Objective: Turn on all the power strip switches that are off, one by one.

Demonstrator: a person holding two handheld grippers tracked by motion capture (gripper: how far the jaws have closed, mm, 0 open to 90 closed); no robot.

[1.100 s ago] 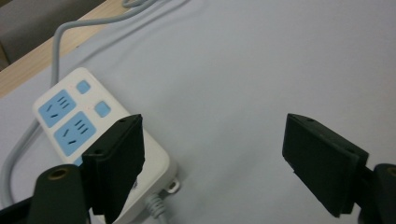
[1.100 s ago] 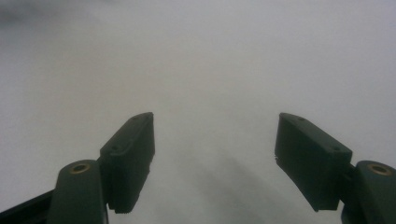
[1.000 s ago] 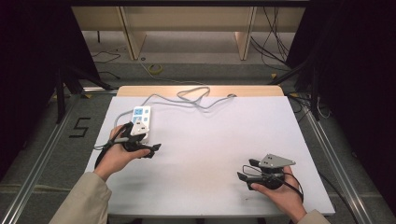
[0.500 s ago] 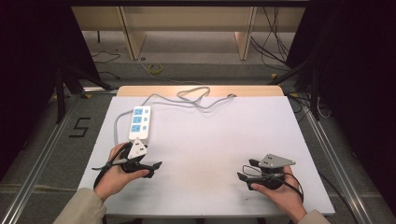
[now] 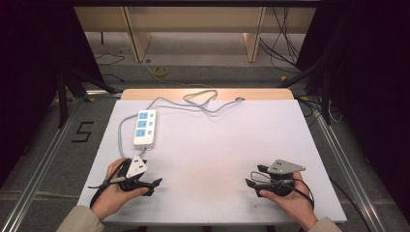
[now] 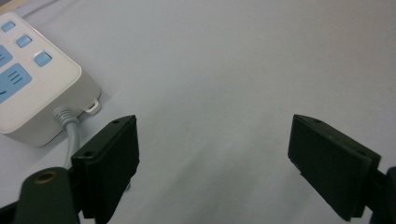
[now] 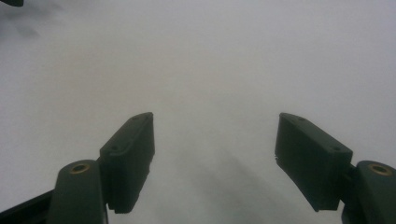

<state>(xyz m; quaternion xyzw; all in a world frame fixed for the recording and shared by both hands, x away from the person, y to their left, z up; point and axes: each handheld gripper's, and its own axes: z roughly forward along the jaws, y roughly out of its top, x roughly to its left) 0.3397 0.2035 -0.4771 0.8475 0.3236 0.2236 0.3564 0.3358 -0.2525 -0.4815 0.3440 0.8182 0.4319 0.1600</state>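
Observation:
A white power strip [image 5: 145, 127] with blue sockets lies on the left part of the white table [image 5: 217, 140], and its grey cord [image 5: 193, 100] loops toward the back edge. In the left gripper view, the strip's near end [image 6: 32, 91] and its cord [image 6: 70, 133] lie up and to the left of the jaws. My left gripper [image 5: 153, 186] [image 6: 212, 135] is open near the front left edge, just short of the strip, with nothing between its jaws. My right gripper [image 5: 254, 175] [image 7: 215, 126] is open over bare table at the front right.
A wooden strip [image 5: 208, 93] borders the table's far edge. Metal rails [image 5: 338, 150] run along both sides on the floor. Loose cables [image 5: 159, 72] lie on the floor beyond the table, below a wooden shelf unit [image 5: 193, 19]. A "5" mark [image 5: 83, 131] is on the floor at left.
My left gripper has drawn back from beside the power strip toward the front edge. The right gripper has stayed where it was.

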